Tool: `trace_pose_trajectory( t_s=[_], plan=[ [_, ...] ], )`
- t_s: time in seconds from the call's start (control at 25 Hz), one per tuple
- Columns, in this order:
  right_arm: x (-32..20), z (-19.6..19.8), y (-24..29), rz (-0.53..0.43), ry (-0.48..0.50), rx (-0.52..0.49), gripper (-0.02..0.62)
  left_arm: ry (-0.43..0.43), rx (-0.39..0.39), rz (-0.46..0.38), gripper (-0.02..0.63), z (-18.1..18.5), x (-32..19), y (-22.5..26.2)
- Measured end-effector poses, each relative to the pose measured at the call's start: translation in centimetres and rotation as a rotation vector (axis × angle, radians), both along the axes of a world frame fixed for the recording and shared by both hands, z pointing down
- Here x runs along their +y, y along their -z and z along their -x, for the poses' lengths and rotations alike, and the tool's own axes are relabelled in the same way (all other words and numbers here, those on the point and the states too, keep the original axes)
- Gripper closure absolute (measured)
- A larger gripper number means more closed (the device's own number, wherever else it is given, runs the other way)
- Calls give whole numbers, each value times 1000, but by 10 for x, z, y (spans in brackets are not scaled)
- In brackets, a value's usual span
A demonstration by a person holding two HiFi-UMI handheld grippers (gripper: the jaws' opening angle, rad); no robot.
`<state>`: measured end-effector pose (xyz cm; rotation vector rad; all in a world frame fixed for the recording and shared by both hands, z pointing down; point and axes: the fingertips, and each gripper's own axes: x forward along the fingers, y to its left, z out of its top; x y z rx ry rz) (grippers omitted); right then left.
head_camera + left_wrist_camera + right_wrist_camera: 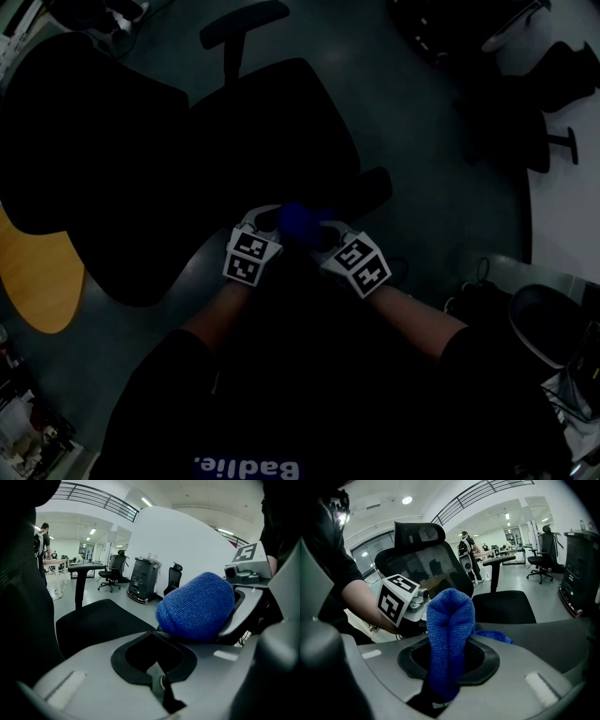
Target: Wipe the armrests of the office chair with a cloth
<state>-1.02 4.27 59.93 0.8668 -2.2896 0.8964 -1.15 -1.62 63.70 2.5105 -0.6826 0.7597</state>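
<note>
The office chair (141, 159) stands at the left, with a dark mesh back and a padded seat. Its far armrest (246, 21) is a smooth, rounded black pad on a thin post. The left gripper (267, 223) has its jaws pressed together on nothing, their tips beside the cloth (298, 219). That cloth, a nubby blue microfibre, is bunched into a rounded fold and pinched in the right gripper (323, 231), just by the near armrest (370, 192). Wiping seems not yet begun; next, the cloth needs pressing flat onto that pad and drawing along it.
</note>
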Motion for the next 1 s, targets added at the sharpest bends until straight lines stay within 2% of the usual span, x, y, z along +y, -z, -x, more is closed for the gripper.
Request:
trace_pose_trajectory(
  t_s=[0.2, 0.36, 0.68, 1.0],
  plan=[
    [-1, 10, 3, 13, 23, -23, 482, -8, -7, 8, 589, 2, 1, -5],
    [-12, -8, 18, 2, -42, -85, 480, -5, -7, 9, 589, 0, 1, -7],
    [-54, -103, 55, -91, -206, -58, 480, -2, -12, -5, 589, -7, 1, -2],
    [-107, -204, 67, -176, -304, 88, 480, 9, -15, -6, 589, -14, -4, 4]
  ],
)
